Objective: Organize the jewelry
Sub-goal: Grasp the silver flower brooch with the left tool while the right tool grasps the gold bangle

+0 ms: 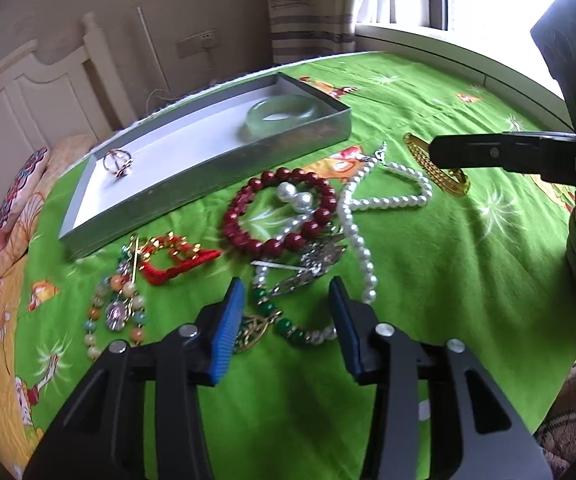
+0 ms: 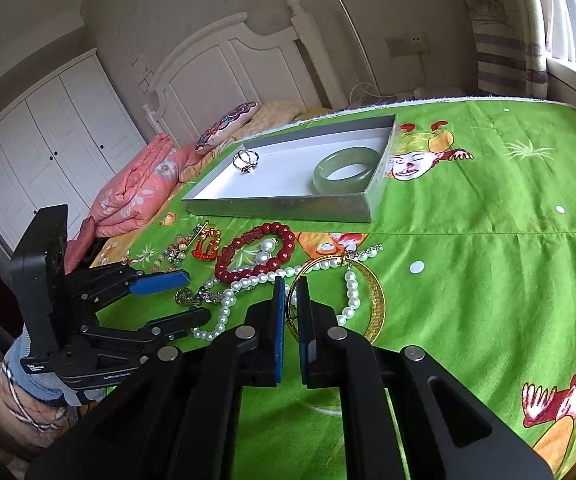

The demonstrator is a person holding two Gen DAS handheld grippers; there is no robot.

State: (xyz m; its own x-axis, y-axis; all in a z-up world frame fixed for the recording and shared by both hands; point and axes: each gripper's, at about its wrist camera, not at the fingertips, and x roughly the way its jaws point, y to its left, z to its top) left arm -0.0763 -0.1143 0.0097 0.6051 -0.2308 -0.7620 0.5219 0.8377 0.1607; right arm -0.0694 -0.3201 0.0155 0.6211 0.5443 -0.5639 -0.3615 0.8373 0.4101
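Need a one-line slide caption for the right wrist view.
Right gripper shut on gold bangle; jade bangle and ring already in gray tray.

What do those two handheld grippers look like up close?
Both are matte black. The left gripper and right gripper each have angular linkage arms with round silver pins and flat fingers faced with ribbed blue pads. From the right wrist view, the left one carries a boxy black block at its back with small white lettering.

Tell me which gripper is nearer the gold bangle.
Right. The right gripper is shut on the gold bangle at its near rim. The left gripper hovers, jaws apart, over the green bead necklace, well off to the side.
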